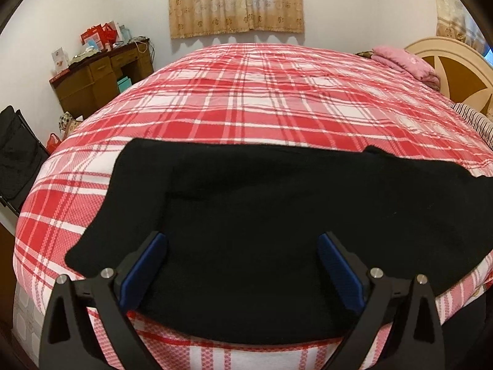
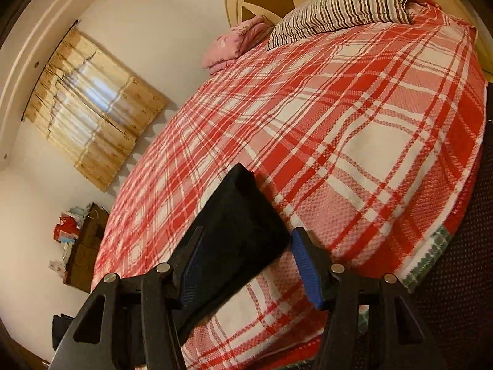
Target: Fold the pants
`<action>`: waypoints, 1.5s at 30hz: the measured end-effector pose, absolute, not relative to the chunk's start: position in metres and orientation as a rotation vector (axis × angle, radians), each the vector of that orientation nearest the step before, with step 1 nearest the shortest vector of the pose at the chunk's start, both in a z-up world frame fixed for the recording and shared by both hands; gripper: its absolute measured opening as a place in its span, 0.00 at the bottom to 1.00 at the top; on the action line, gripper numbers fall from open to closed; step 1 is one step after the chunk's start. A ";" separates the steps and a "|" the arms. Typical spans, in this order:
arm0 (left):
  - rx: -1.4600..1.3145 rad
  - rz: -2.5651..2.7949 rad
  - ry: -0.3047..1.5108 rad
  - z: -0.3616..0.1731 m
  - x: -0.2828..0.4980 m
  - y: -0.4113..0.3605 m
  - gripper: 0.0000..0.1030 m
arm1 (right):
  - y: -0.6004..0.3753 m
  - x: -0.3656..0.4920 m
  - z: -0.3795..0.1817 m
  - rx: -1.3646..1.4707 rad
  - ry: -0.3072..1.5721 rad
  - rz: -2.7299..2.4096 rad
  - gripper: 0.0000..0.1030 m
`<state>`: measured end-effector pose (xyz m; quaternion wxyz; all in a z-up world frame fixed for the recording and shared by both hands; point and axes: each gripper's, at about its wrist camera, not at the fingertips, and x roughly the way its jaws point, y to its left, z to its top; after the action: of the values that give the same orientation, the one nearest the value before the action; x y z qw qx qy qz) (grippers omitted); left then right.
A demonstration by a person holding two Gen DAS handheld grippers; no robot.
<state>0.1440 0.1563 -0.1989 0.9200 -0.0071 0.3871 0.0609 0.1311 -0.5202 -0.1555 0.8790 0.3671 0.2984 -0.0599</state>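
I see left gripper [image 1: 242,269] fingers spread, nothing pinched | right gripper [image 2: 246,266] fingers spread too | black pants [image 1: 262,215] lie flat on the bed [image 1: 246,98], between and ahead of both pairs of fingers, near bed's edge

Both views were evenly and softly lit, with daylight glowing through the curtain [image 1: 235,0] on the far wall and a warmer, yellower cast in the right wrist view. Shadows were faint; only a scalloped one lay on the wall under the curtain hem. The black pants [image 1: 262,215] swallowed all detail, reading as a flat dark mass near the bed's [image 1: 246,92] front edge. Fisheye distortion bowed the bed into a dome and darkened every corner. The left wrist view was fairly sharp; the right wrist view was tilted, with smeared blur along the bed's lower right edge.
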 end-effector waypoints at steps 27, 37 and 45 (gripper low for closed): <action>-0.028 0.058 0.789 -0.184 0.140 0.140 1.00 | -0.455 0.129 -0.099 0.532 0.440 0.036 0.13; -0.018 0.029 0.792 -0.181 0.140 0.130 1.00 | -0.390 0.146 -0.078 0.423 0.440 0.203 0.13; -0.020 0.016 0.789 -0.180 0.139 0.128 1.00 | -0.331 0.164 -0.075 0.338 0.483 0.328 0.12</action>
<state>0.1386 0.1276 -0.1796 0.9231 -0.0099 0.3844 0.0079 0.1638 -0.3305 -0.0748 0.9437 0.1659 0.2367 0.1609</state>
